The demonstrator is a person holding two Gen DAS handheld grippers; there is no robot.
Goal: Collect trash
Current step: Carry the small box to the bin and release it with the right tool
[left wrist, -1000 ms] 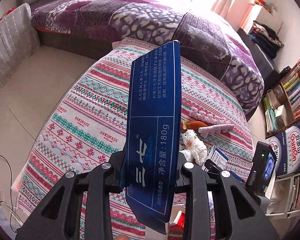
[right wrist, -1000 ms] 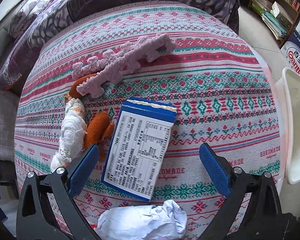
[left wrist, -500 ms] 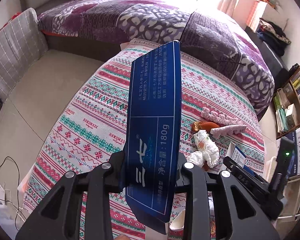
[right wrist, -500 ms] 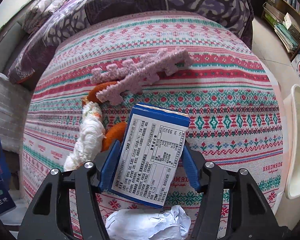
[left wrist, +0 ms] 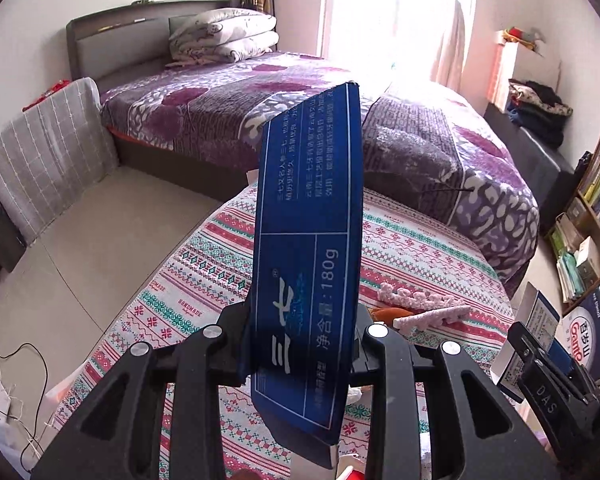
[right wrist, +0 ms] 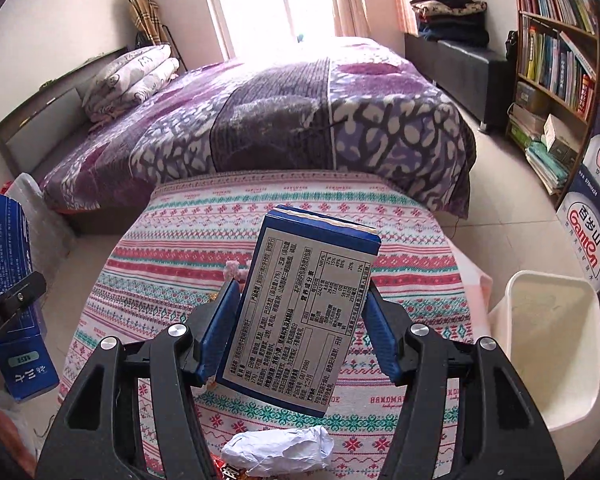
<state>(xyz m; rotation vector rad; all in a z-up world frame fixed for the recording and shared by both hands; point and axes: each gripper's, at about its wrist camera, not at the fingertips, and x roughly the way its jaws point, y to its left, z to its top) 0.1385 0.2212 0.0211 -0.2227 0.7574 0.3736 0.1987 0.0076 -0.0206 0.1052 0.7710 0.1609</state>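
My left gripper [left wrist: 302,344] is shut on a long dark blue toothpaste box [left wrist: 308,248] and holds it upright above the patterned tablecloth [left wrist: 204,280]. My right gripper [right wrist: 296,332] is shut on a blue and white food box [right wrist: 304,312], lifted off the cloth [right wrist: 172,264]. That box also shows at the right edge of the left wrist view [left wrist: 534,332]. The toothpaste box shows at the left edge of the right wrist view [right wrist: 8,280]. A crumpled white paper ball [right wrist: 278,450] lies on the cloth below my right gripper. A white bin [right wrist: 552,352] stands to the right of the table.
A pink knitted piece [left wrist: 424,306] and an orange item [left wrist: 388,313] lie on the cloth. A purple bed [right wrist: 300,120] stands behind the table. A bookshelf [right wrist: 556,60] and Ganten cartons [right wrist: 588,232] stand at the right. A grey cushion [left wrist: 44,160] leans at the left.
My right gripper closed on the food box and lifted it off the cloth. Both grippers rose and tilted up, so the room now shows. The left gripper kept its hold.
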